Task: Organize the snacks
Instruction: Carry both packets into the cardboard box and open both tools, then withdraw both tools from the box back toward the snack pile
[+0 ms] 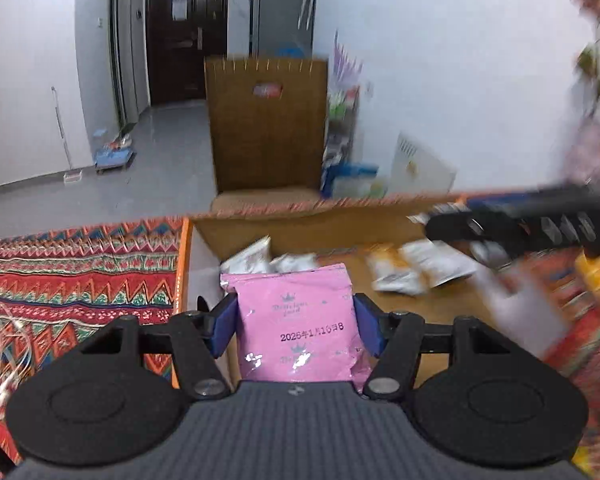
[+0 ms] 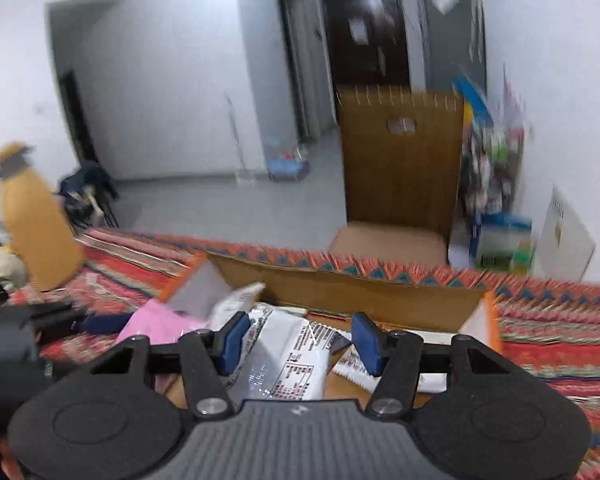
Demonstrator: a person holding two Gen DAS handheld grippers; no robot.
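My left gripper (image 1: 296,324) is shut on a pink snack packet (image 1: 296,308), which stands upright between the blue pads at the near-left corner of an open cardboard box (image 1: 300,232). Several white and yellow packets (image 1: 416,268) lie inside the box. My right gripper (image 2: 300,340) is shut on a white foil packet (image 2: 284,360) with a printed label, held over the same box (image 2: 360,296). The right view also shows the pink packet (image 2: 156,320) at the left. The right gripper's black frame (image 1: 520,224) crosses the left view's upper right, blurred.
The box sits on a red patterned cloth (image 1: 80,272) over the table. An orange jug (image 2: 36,220) stands at the far left on the cloth. Behind the table is a wooden chair (image 1: 268,120), with cluttered shelves (image 1: 340,128) against the wall.
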